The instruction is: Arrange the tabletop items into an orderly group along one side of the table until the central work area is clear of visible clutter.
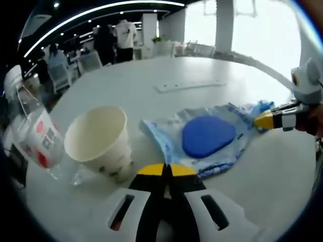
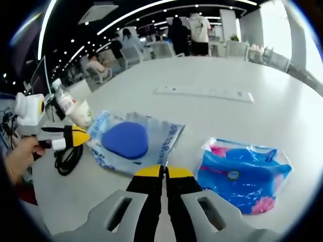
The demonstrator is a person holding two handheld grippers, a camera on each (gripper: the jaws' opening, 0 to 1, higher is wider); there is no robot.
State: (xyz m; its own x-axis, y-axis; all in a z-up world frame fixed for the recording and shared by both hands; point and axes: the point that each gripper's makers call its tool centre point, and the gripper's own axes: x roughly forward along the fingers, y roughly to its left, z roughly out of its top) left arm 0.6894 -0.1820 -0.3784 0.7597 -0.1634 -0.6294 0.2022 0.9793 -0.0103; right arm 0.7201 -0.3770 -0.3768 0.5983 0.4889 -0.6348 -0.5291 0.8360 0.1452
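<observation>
A pale blue pouch [image 1: 166,133] with a dark blue oval pad [image 1: 207,136] lies flat on the white table [image 1: 202,70]. My left gripper [image 1: 166,170] is shut with nothing in it, just short of the pouch's near edge, next to a cream paper cup [image 1: 101,141]. My right gripper [image 1: 265,120] reaches in from the right, its yellow tip at the pouch's far corner. In the right gripper view my right gripper [image 2: 164,172] is shut at the edge of the pouch [image 2: 161,138]. A blue flowered packet [image 2: 245,171] lies to its right. My left gripper [image 2: 78,136] touches the pouch's left edge.
A clear plastic bottle [image 1: 33,131] with a red and white label stands left of the cup. A white power strip [image 2: 202,93] lies farther out on the table. A black cable [image 2: 68,156] sits near the table edge. People and chairs are in the background.
</observation>
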